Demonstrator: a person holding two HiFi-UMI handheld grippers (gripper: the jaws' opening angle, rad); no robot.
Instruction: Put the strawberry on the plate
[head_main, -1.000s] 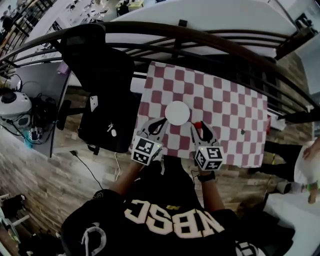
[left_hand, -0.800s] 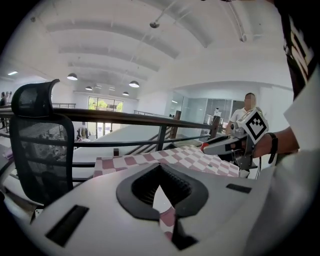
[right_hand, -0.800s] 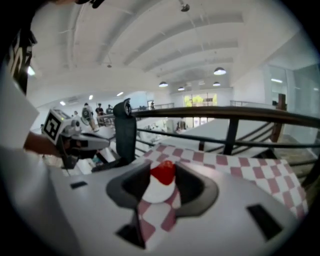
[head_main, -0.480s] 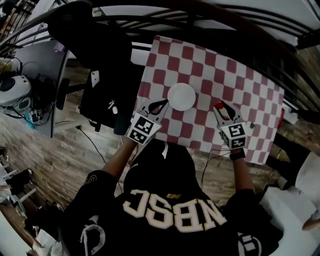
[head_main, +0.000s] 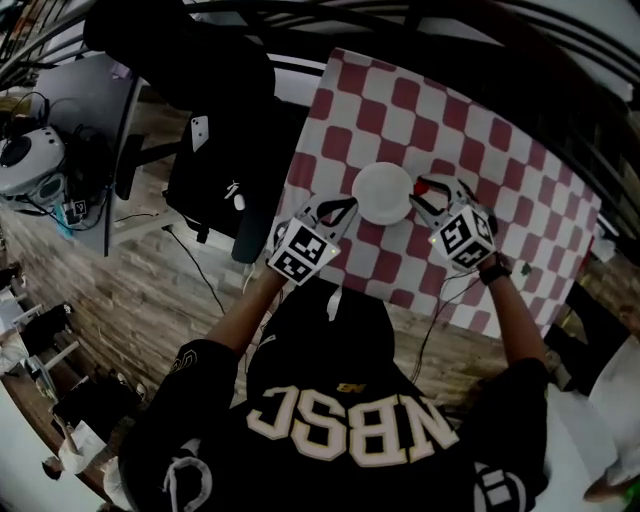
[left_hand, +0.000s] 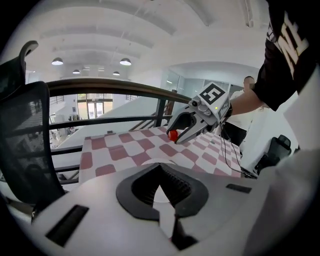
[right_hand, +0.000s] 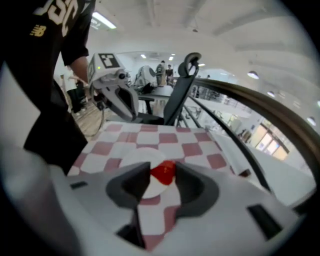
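strawberry (right_hand: 163, 172), small glossy red one, is pinched in the right gripper (head_main: 432, 192) fingers right at the round white plate (head_main: 382, 195) rim, looks lined up for the drop. left gripper (head_main: 338, 210) fingers are closed on nothing, parked beside the plate, probably just out of the way.

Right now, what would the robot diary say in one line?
right gripper: shut on strawberry | strawberry: at plate rim, not set down | left gripper: shut, empty, beside plate
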